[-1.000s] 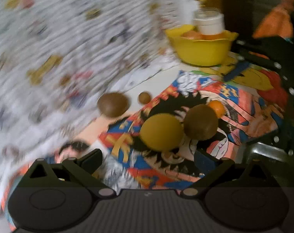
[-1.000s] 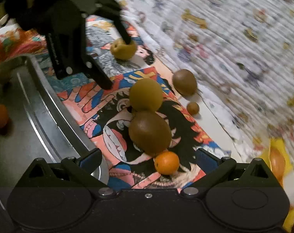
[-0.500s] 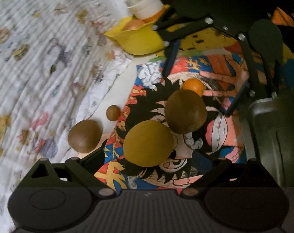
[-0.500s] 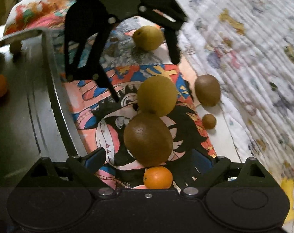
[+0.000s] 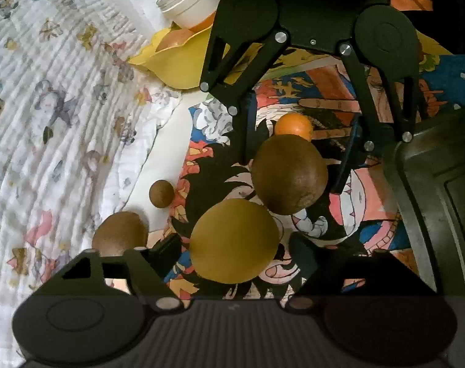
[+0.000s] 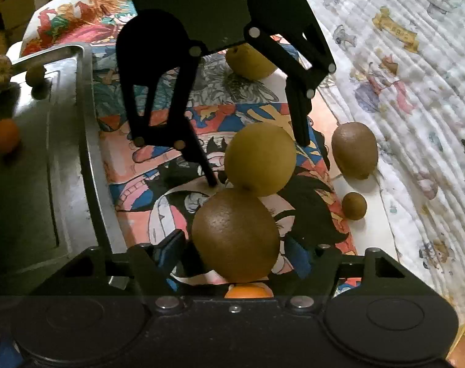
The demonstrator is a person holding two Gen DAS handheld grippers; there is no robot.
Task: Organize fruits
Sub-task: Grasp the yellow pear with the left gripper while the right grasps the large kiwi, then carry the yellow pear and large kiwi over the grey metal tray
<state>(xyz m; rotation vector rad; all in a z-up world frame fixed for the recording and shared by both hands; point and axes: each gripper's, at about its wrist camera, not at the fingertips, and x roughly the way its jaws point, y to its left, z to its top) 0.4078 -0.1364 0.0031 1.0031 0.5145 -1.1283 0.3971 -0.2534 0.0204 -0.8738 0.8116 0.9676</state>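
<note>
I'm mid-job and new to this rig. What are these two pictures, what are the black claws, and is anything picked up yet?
There is no robot. A person carries a hand-held gripper in each hand, and each has a fisheye camera looking along its two fingers. One picture is from the left hand-held gripper, the other from the right hand-held gripper. The black claws at the top of each picture are the other tool.

On the cartoon-print cloth lie a yellow-green fruit, a brown fruit and a small orange. A kiwi-like fruit and a small brown one lie nearby, and a metal tray sits alongside.

The left jaws have just been closing around the yellow-green fruit, the right around the brown fruit. The pads do not seem to press yet, so nothing is held.
</note>
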